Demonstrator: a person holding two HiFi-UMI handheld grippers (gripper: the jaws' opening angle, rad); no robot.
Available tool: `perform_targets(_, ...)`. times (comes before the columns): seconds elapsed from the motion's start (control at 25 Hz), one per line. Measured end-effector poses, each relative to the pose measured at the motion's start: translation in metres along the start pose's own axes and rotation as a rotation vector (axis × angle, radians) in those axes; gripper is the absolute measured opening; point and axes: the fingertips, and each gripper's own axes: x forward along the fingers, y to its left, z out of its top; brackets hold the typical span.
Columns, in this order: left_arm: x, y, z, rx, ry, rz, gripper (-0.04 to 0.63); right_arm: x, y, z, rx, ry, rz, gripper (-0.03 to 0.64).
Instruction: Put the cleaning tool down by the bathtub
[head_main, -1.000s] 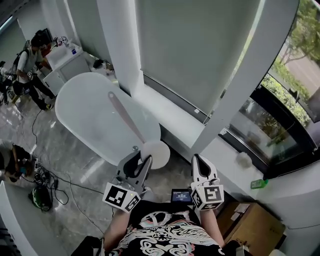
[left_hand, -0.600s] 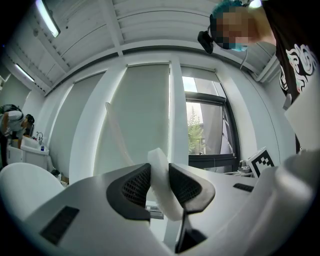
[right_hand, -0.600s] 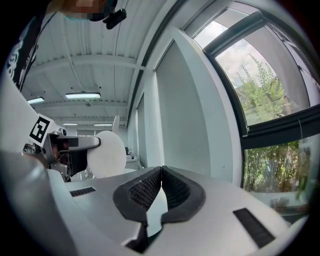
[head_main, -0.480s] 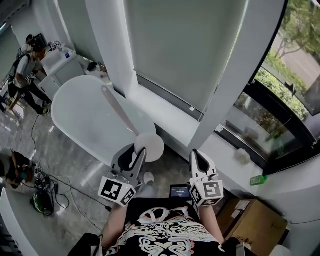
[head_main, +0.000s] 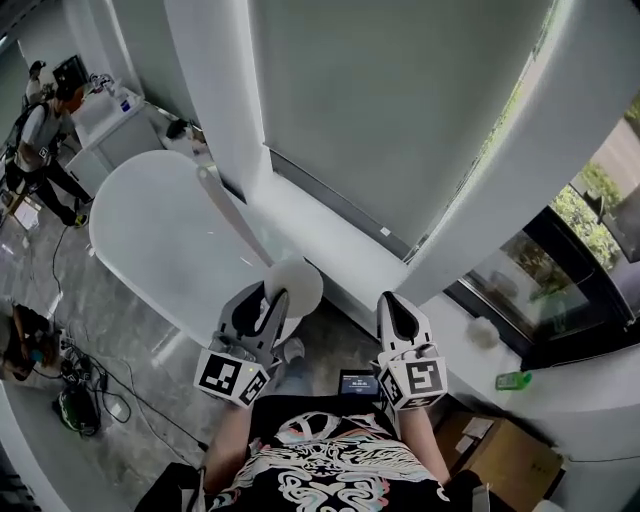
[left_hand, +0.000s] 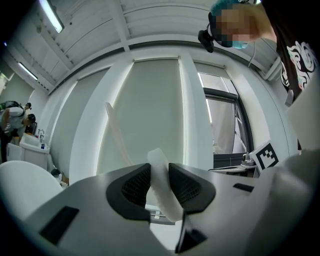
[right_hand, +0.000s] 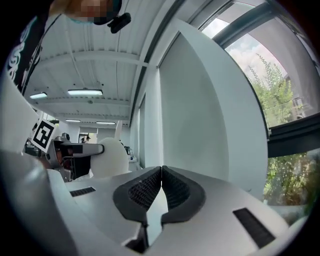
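"What did the cleaning tool (head_main: 296, 281) look like?"

"All white: a flat round head on a long, thin, pale handle. The left gripper (head_main: 266, 303) had its jaws closed on the edge of the head, so it was held in the air."

"And which way did it lie?"

"In the head view the handle slanted away up and to the left, across the bathtub (head_main: 150, 235)."

"And the tub?"

"A white, oval, freestanding one on the grey floor, with one long side close to the wall."
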Motion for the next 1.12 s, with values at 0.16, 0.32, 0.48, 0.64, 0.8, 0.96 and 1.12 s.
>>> perform_targets(0.16,0.036,0.048,0.012,0.003,0.001,-0.011,0.123,0.059,0.000,0.017,-0.012,-0.010,-0.014,0.026)
perform_targets(0.32,0.071,0.091,0.022,0.003,0.000,-0.016,0.123,0.114,-0.005,0.030,-0.019,-0.022,-0.037,0.026)
perform_targets(0.48,0.105,0.134,0.026,-0.003,-0.003,-0.022,0.123,0.157,-0.014,0.039,-0.022,-0.032,-0.070,0.026)
perform_targets(0.64,0.132,0.172,0.029,-0.005,-0.005,-0.037,0.123,0.193,-0.023,0.044,-0.031,-0.044,-0.121,0.026)
perform_targets(0.8,0.154,0.197,0.029,-0.009,-0.015,-0.061,0.123,0.218,-0.031,0.047,-0.039,-0.062,-0.168,0.026)
perform_targets(0.96,0.170,0.217,0.025,-0.023,-0.018,-0.070,0.123,0.232,-0.033,0.040,-0.039,-0.033,-0.194,0.026)
perform_targets(1.12,0.176,0.233,0.018,-0.043,-0.016,-0.054,0.123,0.239,-0.028,0.033,-0.047,-0.005,-0.186,0.026)
